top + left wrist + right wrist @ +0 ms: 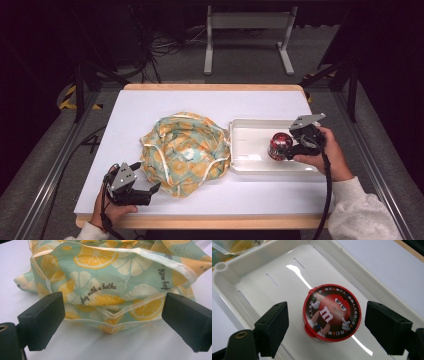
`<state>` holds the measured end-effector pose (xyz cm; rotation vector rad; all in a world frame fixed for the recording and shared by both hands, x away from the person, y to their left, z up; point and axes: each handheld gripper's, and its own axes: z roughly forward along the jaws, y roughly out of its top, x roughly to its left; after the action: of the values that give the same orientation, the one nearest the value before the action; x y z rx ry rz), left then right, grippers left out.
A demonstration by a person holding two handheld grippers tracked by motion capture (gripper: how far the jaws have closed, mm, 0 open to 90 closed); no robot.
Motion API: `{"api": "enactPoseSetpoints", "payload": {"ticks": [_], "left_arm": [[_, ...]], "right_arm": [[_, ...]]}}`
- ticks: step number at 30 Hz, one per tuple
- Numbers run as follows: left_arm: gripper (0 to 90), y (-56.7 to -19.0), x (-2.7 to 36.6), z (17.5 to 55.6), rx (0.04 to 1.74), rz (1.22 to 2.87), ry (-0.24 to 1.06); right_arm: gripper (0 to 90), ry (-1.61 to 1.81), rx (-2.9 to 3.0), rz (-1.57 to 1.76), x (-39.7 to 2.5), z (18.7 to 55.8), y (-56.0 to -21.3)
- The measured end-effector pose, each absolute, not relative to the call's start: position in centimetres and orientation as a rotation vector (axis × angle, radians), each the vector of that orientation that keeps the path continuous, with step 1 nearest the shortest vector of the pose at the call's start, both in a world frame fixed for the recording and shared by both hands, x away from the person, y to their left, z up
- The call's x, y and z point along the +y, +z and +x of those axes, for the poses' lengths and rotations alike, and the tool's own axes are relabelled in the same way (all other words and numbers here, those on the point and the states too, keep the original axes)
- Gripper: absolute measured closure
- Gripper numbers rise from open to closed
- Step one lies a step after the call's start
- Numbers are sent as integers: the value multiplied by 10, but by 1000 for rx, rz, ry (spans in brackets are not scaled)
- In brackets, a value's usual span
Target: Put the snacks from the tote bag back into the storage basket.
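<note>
Right gripper view: our right tool [323, 322] wide open, jaws flanking red candy tub [331, 312], no contact yet. Tub stands upright in white tray [257, 281]; glossy round lid, hard plastic, slick tray floor. Risk we judge: uneven closing nudges tub, it slides or tips. Left tool [113, 317] also open, empty, facing hem of citrus-print fabric bag [100, 287] on white worktop [280, 102]. Bag soft, crumpled, thin; a pinch may catch one layer only.
</note>
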<state>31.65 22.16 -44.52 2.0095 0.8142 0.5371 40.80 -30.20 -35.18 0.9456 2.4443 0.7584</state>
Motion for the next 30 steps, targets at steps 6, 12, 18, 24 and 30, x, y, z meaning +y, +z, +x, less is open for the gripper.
{"api": "enactPoseSetpoints", "payload": {"ticks": [6,12,18,24,30], "left_arm": [[53,-445,221,317,815,2013,536],[53,-445,221,317,816,2015,537],[53,-446,221,317,815,2014,535],[53,-446,221,318,817,2012,533],[53,-445,221,317,817,2014,535]], "right_arm": [[188,757,2420,918,-308,402,-354],[195,761,2406,922,-316,396,-354],[192,766,2398,915,-321,390,-356],[186,766,2392,893,-325,384,-359],[180,762,2386,888,-330,379,-362]]}}
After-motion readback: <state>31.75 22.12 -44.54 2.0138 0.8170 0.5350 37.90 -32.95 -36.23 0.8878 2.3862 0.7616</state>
